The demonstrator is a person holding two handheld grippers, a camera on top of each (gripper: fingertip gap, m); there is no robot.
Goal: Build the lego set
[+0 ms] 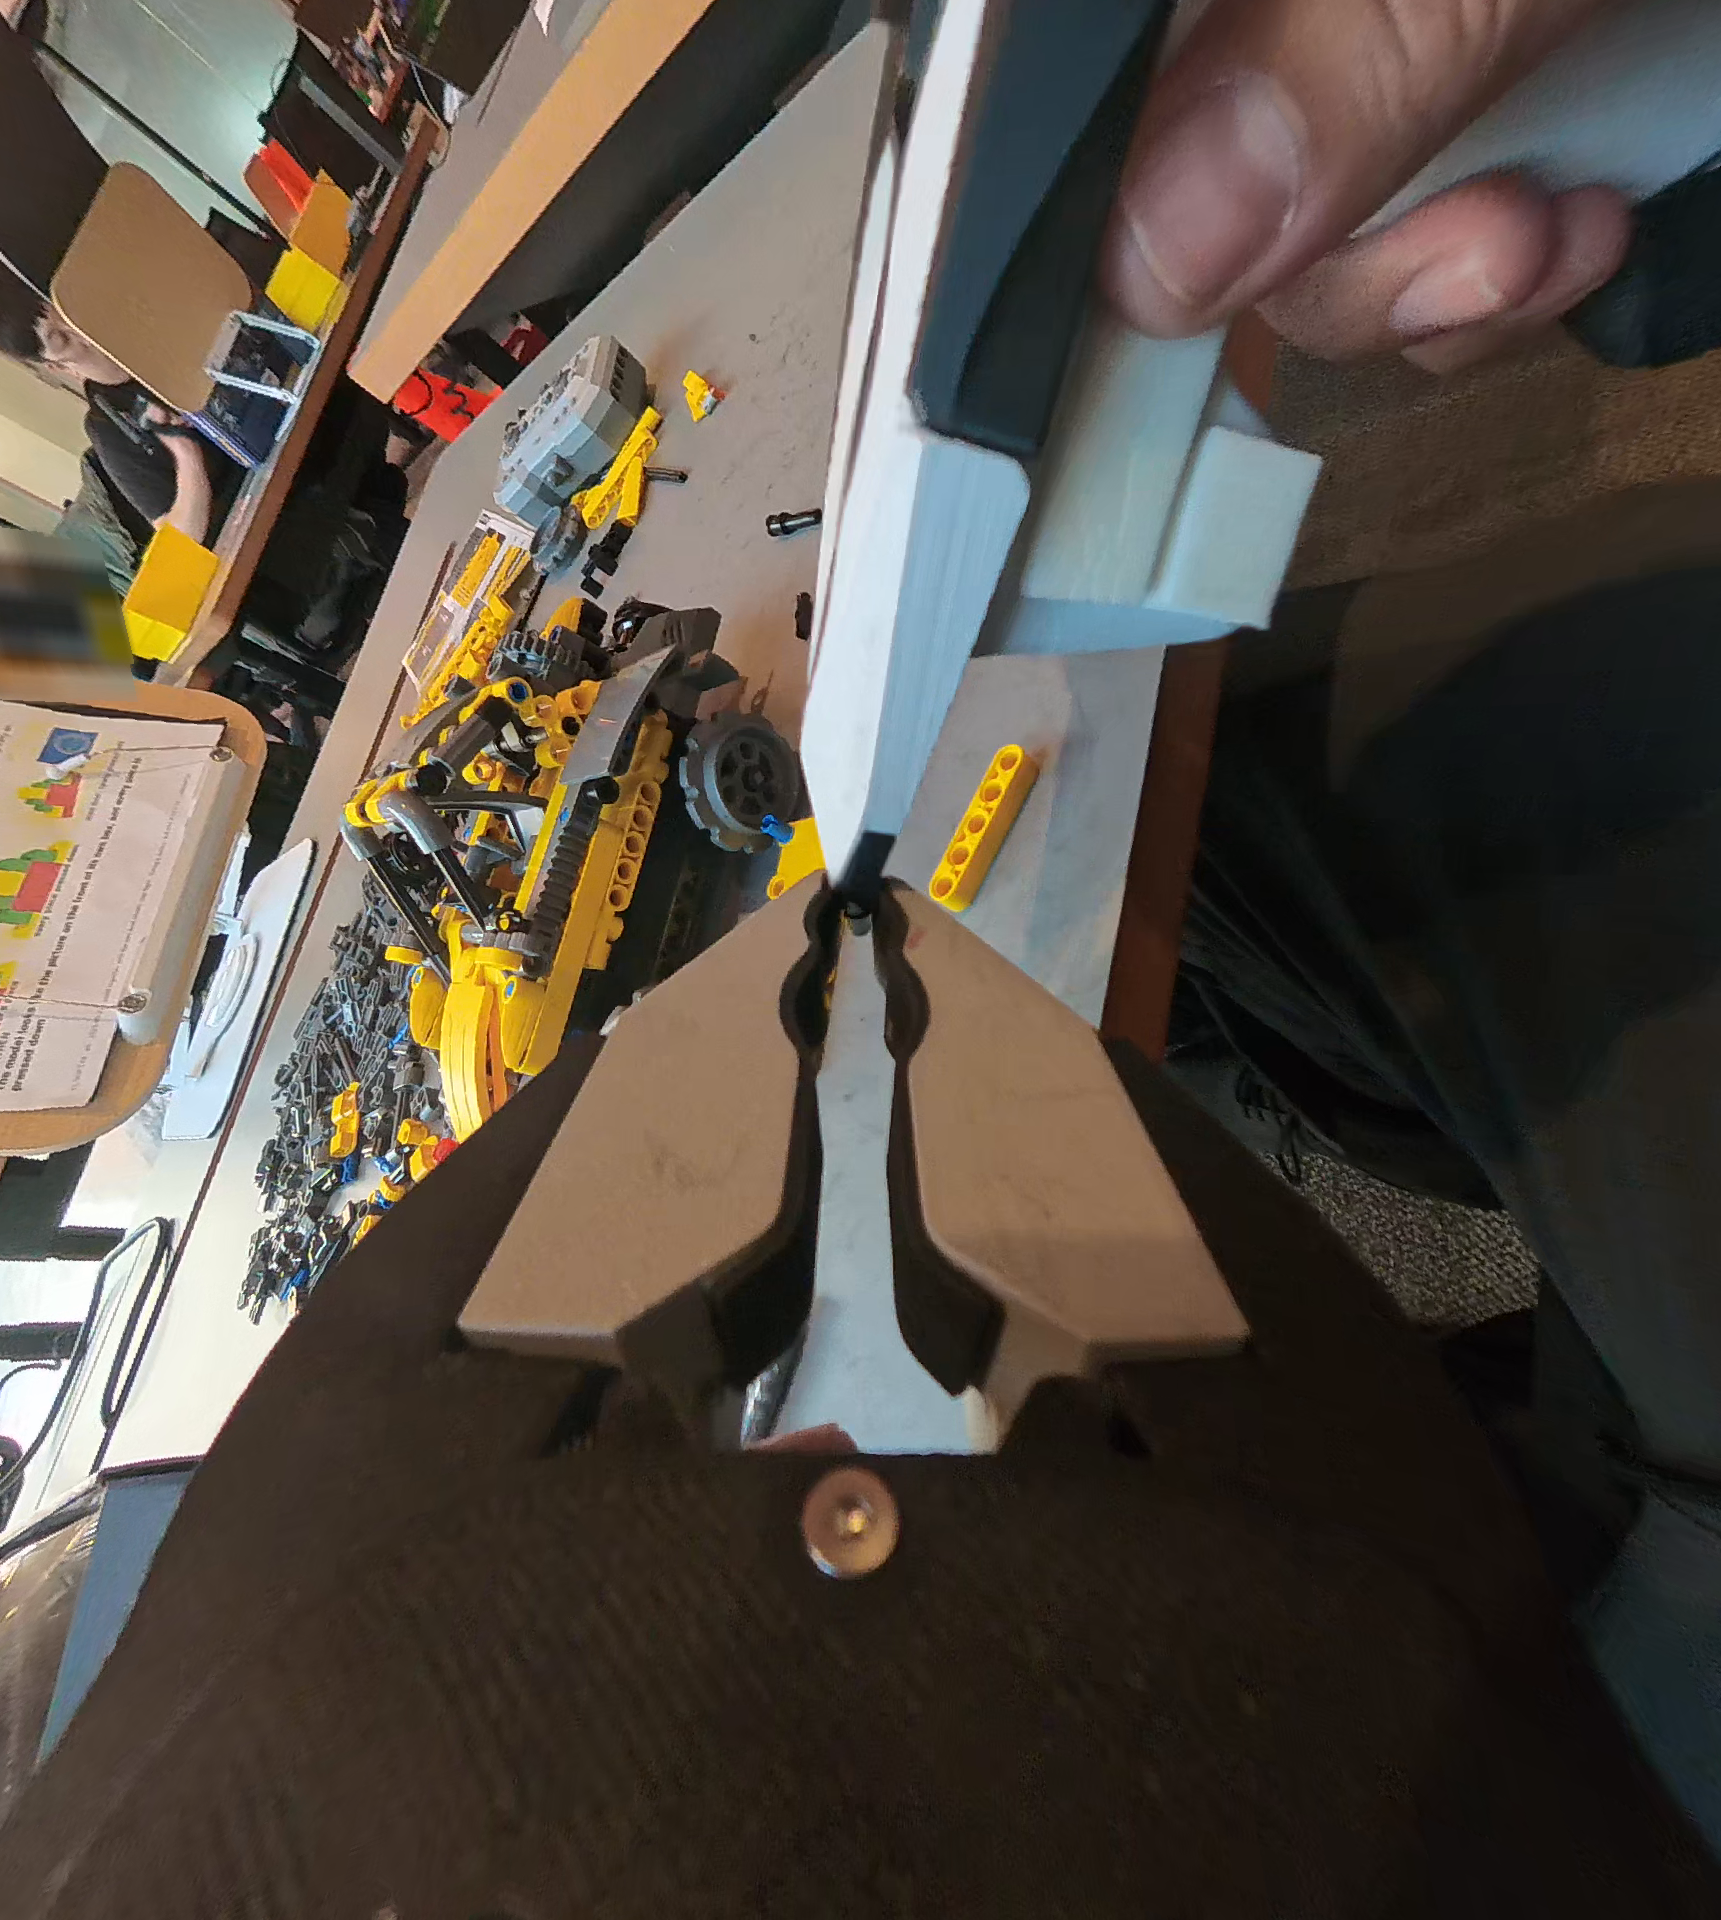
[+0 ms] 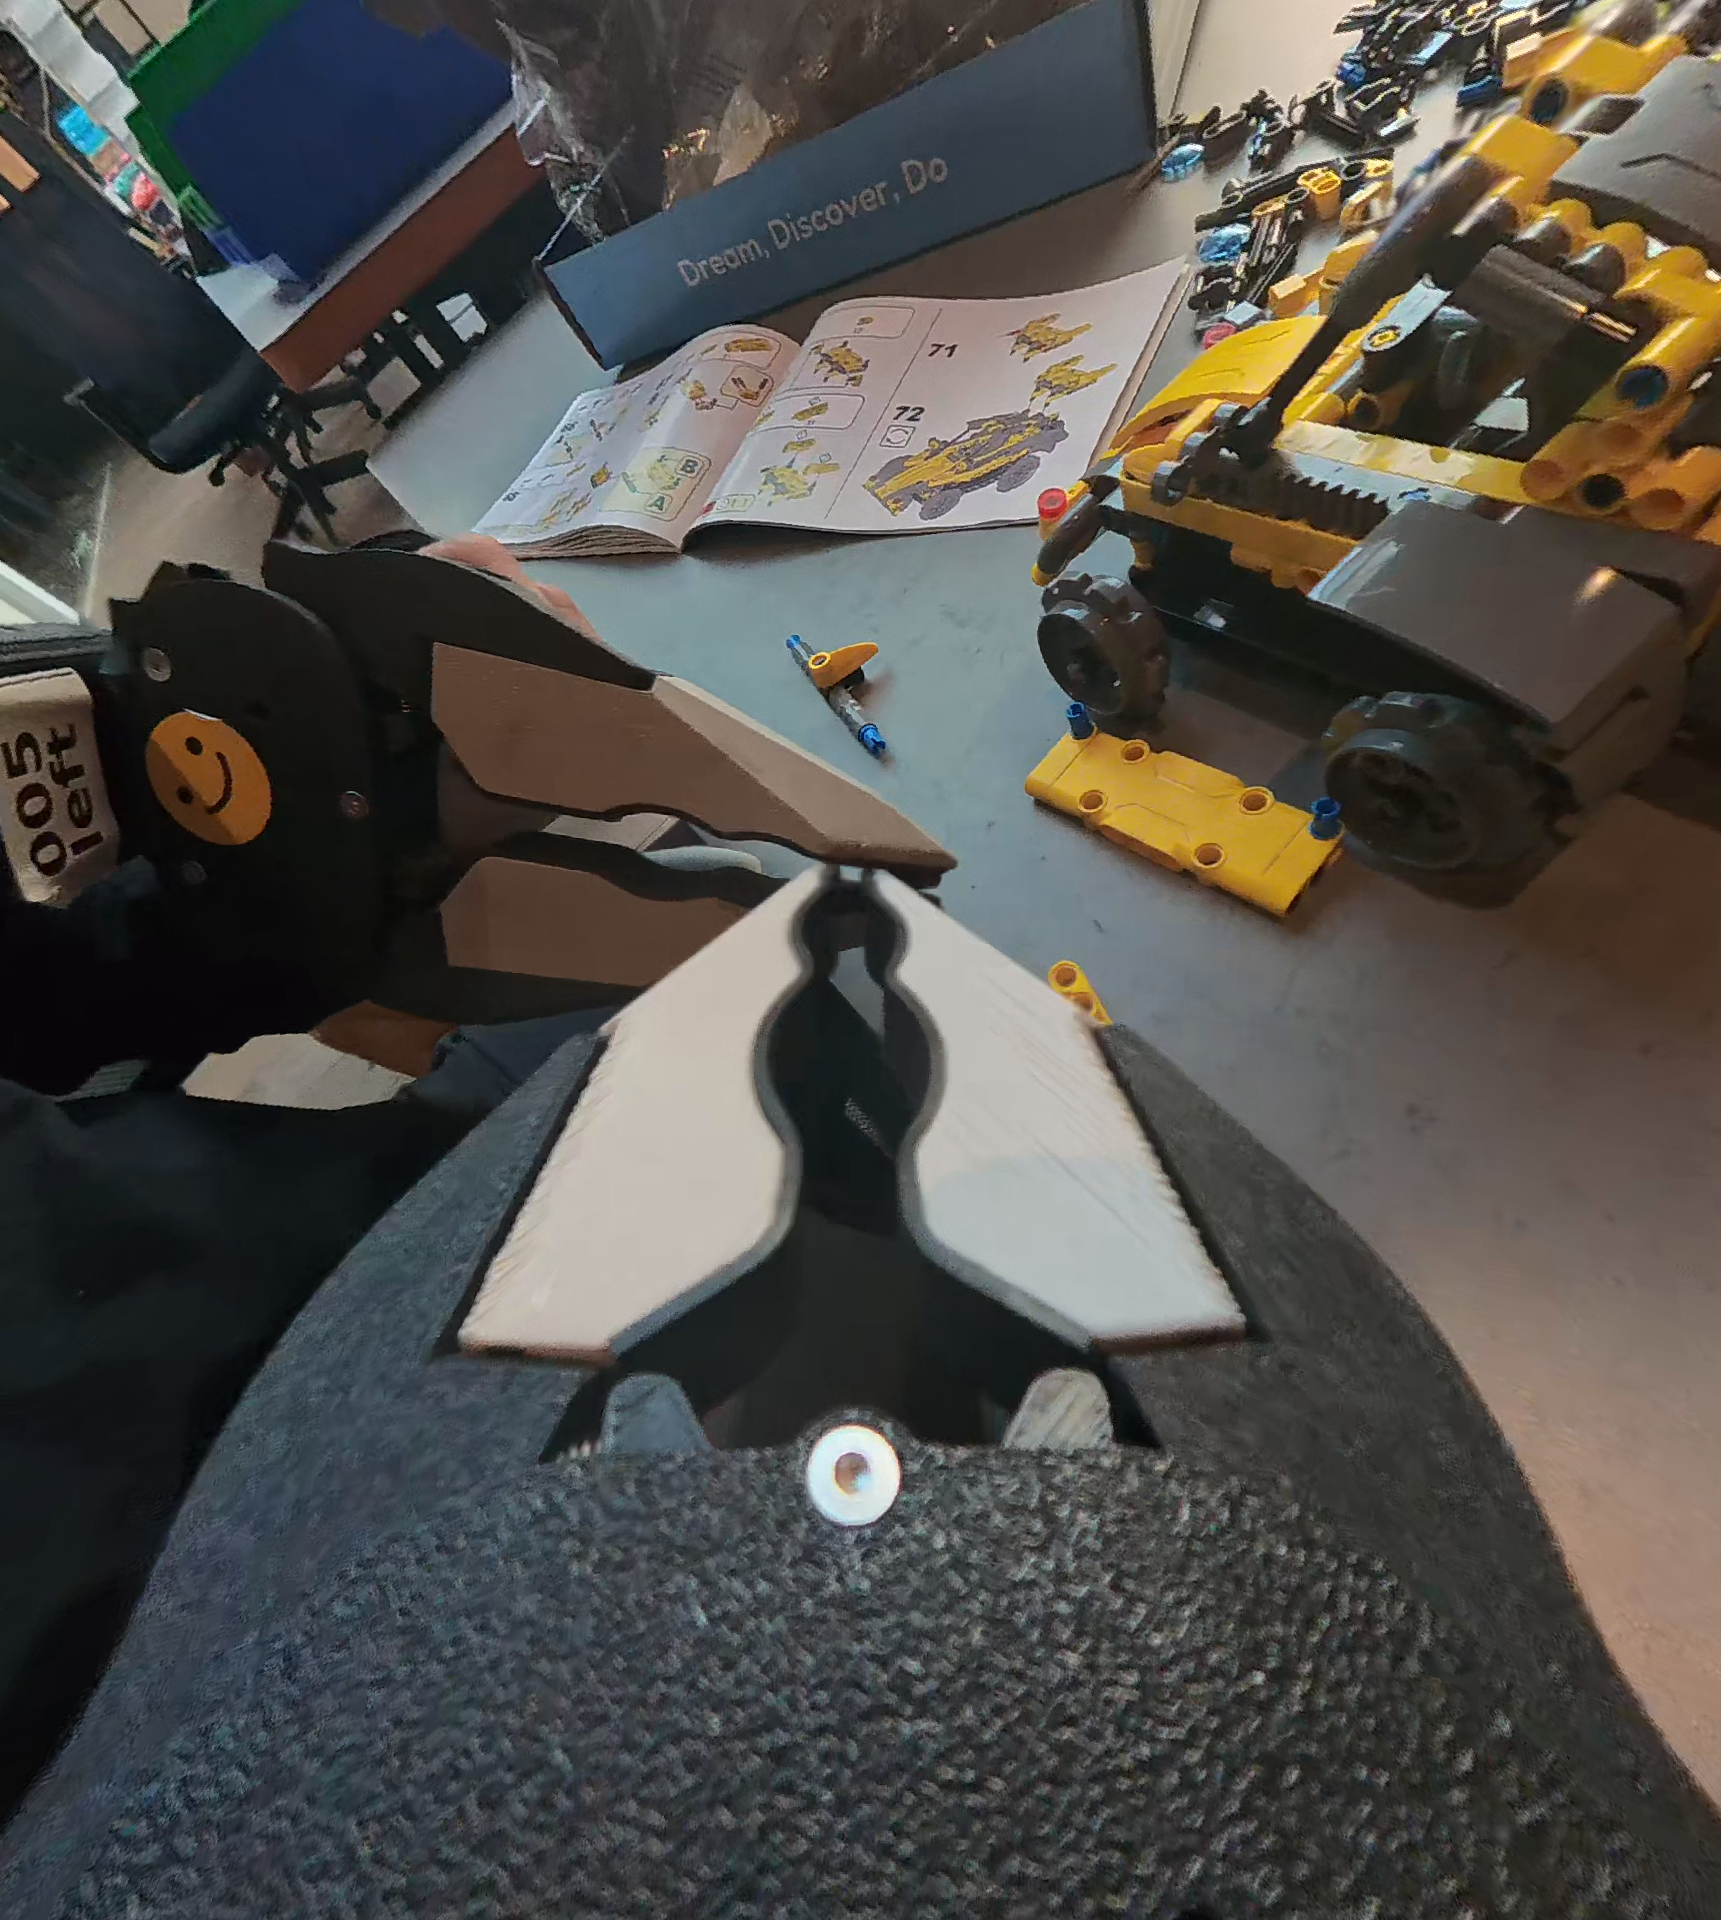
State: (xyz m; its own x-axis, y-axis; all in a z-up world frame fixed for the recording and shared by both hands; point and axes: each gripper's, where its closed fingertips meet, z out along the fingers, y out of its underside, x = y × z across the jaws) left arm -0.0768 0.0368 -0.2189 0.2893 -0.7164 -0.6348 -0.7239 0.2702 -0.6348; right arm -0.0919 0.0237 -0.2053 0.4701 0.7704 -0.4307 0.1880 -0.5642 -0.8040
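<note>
Left hand-held gripper [image 1: 854, 914] and right hand-held gripper [image 2: 843, 881] meet tip to tip near tabletop [image 2: 1355, 1143] front edge, both pinching small black pin [image 1: 857, 916]. Yellow beam [image 1: 983, 827] just beside.

I'm looking along the left gripper [image 1: 854, 914] with the view rolled sideways, facing across the grey table [image 1: 731, 291] toward the yellow model vehicle [image 1: 544, 831]. The right wrist view is sitting close above the right gripper [image 2: 843, 878], facing the same vehicle [image 2: 1458, 520]. Both are sharing what seems to be one small dark pin, tip to tip.
</note>
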